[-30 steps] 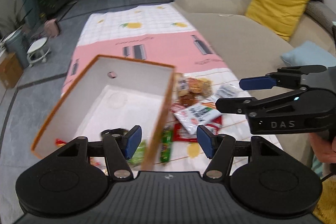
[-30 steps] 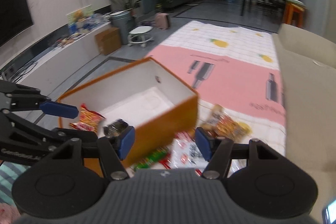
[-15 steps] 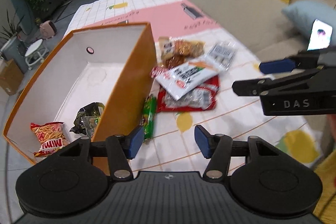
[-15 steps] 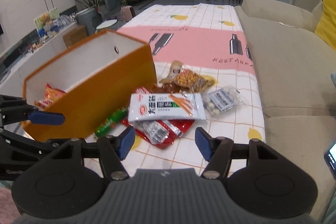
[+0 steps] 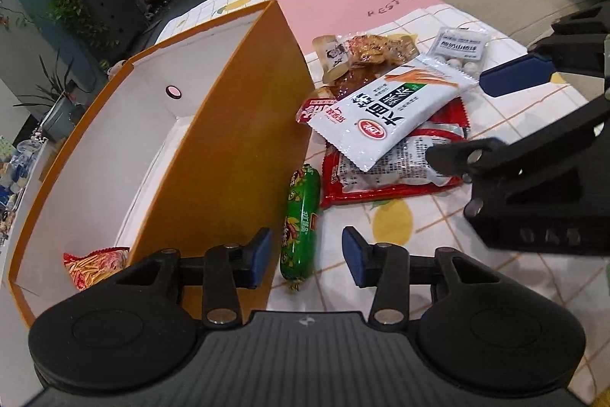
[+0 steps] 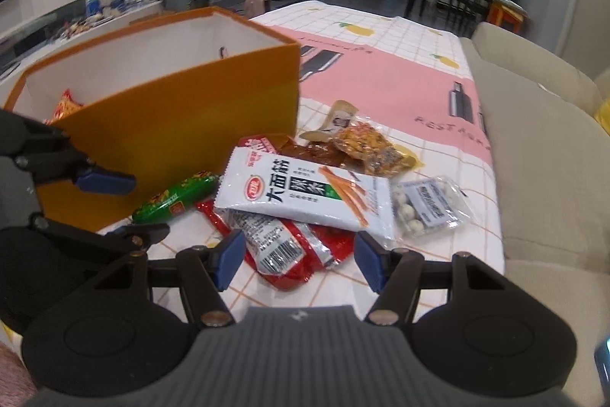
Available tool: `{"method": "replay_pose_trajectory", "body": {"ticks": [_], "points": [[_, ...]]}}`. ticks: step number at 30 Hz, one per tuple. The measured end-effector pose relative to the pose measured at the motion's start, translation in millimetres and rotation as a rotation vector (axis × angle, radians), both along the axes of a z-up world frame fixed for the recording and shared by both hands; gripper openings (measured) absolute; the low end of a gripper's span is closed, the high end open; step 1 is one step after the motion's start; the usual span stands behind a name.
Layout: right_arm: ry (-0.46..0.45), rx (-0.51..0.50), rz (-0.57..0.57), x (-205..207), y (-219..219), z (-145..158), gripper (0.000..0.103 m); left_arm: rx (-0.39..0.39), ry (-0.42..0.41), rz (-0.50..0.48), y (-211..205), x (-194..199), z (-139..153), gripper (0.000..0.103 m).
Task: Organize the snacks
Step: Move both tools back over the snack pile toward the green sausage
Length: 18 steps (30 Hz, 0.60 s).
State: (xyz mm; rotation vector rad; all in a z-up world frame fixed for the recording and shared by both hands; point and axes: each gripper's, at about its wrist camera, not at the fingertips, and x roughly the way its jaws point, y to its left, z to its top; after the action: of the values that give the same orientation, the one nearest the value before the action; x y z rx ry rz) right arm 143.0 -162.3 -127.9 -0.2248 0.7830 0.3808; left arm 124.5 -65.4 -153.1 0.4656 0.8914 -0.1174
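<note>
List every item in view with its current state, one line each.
orange box: open, one red snack bag inside.
red snack bag: in the box.
green sausage: on the cloth, beside the box.
white packet: lying across the red packets.
clear candy bag: flat on the cloth.
left gripper: closing, nothing gripped.
right gripper: open, empty.

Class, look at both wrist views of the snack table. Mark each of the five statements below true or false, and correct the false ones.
1. The green sausage stick lies inside the orange box. False: it lies on the tablecloth beside the box.
2. The white packet lies on top of the red packet. True.
3. The box is empty. False: a red-and-yellow snack bag sits inside.
4. The right gripper holds the white packet. False: its jaws are open and empty.
5. The clear bag of white balls lies on the tablecloth. True.
</note>
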Motion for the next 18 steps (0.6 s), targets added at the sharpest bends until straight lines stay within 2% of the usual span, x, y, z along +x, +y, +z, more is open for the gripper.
{"method": "replay_pose_trajectory", "body": {"ticks": [7,13,16,17,18], "points": [[-0.035,-0.047,0.075,14,15,-12,0.064,0.004,0.008,0.003,-3,5,-10,0.046],[-0.041,-0.047,0.132,29,24,-21,0.067,0.016,-0.006,0.009,-1,7,-15,0.039],[-0.037,-0.026,0.129,36,25,-25,0.071,-0.041,0.018,0.028,8,11,-16,0.026],[-0.035,-0.033,0.126,37,27,-27,0.070,-0.082,0.032,0.044,14,13,-15,0.025],[-0.039,-0.041,0.125,38,28,-27,0.065,-0.115,0.039,0.052,18,13,-14,0.024]]}}
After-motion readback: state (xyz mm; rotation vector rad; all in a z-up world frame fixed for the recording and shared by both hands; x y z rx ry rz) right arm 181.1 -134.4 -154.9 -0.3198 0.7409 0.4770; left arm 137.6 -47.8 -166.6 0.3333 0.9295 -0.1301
